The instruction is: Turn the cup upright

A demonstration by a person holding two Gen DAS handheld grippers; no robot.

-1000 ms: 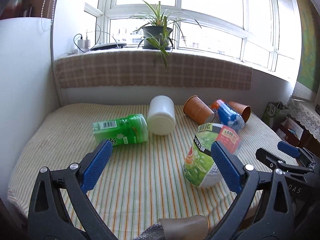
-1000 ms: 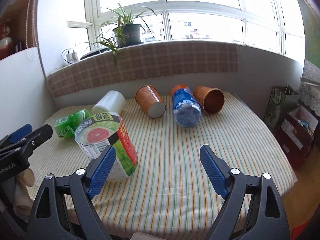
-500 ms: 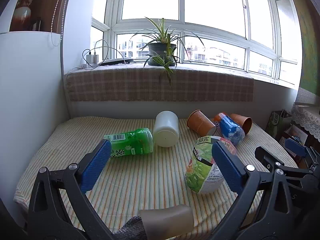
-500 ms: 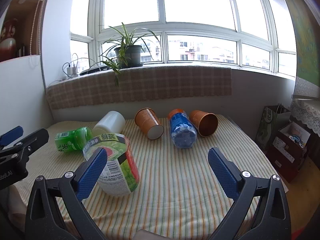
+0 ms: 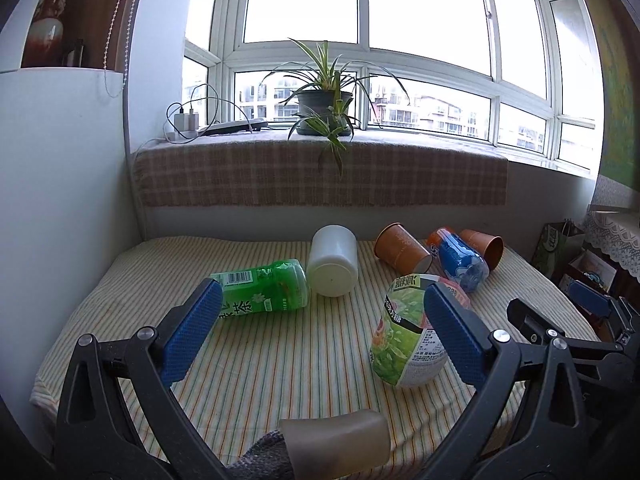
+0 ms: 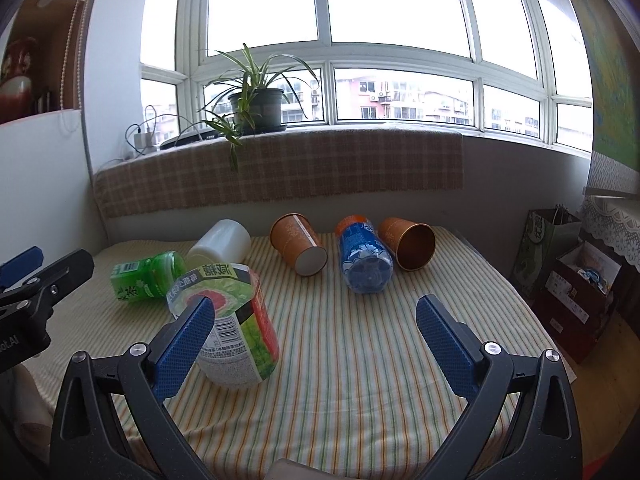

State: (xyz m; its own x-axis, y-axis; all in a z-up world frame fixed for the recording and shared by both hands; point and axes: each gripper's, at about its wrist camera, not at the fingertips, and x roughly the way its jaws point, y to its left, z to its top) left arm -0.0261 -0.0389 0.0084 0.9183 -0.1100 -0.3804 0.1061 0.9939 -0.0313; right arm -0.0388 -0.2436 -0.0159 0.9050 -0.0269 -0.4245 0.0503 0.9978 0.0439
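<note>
Right wrist view: the right gripper (image 6: 312, 336) hangs above the striped cloth (image 6: 360, 360), jaws wide apart and empty. The left gripper (image 5: 320, 332) is likewise spread, holding nothing. The landmark green carton cup (image 6: 236, 324) lies tipped just beside the right gripper's left finger. Beyond it lie a white cup (image 6: 220, 242), two orange cups (image 6: 298, 244) and, between them, a blue bottle (image 6: 362, 258).
</note>
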